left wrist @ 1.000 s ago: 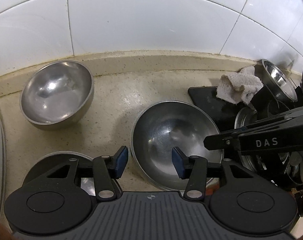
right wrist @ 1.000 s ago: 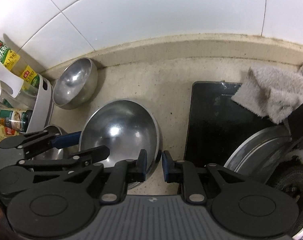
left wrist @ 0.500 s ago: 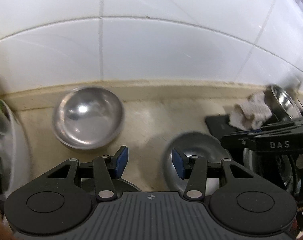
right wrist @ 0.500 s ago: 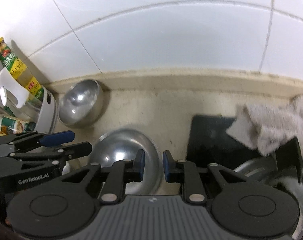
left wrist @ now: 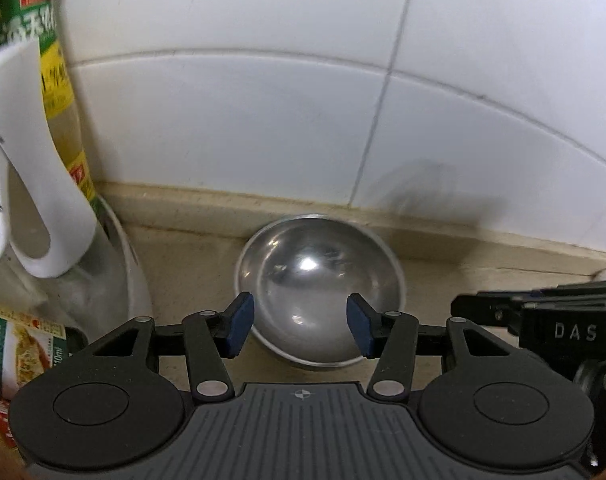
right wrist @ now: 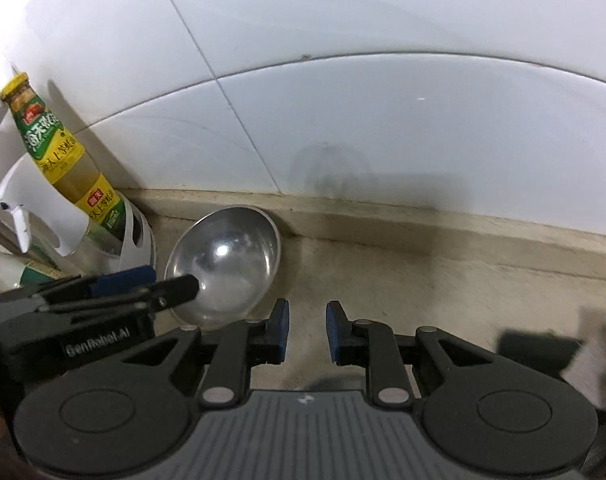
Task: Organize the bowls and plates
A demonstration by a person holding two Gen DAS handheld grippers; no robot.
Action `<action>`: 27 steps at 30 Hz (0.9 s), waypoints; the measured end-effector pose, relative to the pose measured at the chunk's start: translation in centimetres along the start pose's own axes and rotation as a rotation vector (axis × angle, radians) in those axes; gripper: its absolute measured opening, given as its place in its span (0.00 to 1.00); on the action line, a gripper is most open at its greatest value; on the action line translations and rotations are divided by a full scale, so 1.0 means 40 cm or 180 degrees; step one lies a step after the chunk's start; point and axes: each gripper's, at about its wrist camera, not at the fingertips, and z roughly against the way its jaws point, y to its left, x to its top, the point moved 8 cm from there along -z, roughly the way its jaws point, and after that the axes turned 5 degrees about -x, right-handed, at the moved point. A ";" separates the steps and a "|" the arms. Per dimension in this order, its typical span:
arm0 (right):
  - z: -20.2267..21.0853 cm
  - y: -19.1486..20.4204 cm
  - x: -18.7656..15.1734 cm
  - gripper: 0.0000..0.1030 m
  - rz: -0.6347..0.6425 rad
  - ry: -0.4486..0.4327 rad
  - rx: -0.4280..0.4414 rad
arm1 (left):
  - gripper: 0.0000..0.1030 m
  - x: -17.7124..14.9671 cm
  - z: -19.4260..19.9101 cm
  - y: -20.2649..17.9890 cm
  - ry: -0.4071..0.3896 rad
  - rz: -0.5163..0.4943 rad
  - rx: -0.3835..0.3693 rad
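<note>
Where readable, right claw (left wrist: 559,316) says "DAS".

A: What sits at ten o'clock?

B: A steel bowl (right wrist: 225,262) on the beige counter (right wrist: 403,276), near the white tiled wall (right wrist: 343,120). The left gripper (right wrist: 159,286) reaches over its near rim.

A: And at nine?

B: A green-labelled sauce bottle (right wrist: 59,160) standing in a white holder (right wrist: 59,212).

A: The right gripper (right wrist: 307,330)?

B: At six, blue pads (right wrist: 281,330) slightly apart, holding nothing. A pale cloth (right wrist: 599,356) lies blurred at three.
</note>
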 end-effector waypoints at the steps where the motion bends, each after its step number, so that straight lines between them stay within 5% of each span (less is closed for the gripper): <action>1: -0.011 0.002 0.005 0.17 0.0001 0.0002 0.0005 | 0.58 -0.002 -0.013 0.004 0.0036 0.0015 0.0003; 9: -0.071 0.029 0.036 0.18 -0.0058 0.0000 0.0157 | 0.59 0.002 -0.015 0.032 -0.0061 0.0051 0.0160; 15: -0.111 0.048 0.042 0.22 -0.0039 0.0061 0.0163 | 0.59 -0.006 -0.062 0.058 0.0121 0.0180 0.0176; 27: -0.174 0.048 0.013 0.16 -0.0149 0.0245 0.0206 | 0.36 -0.027 -0.109 0.053 0.0234 0.0110 0.0176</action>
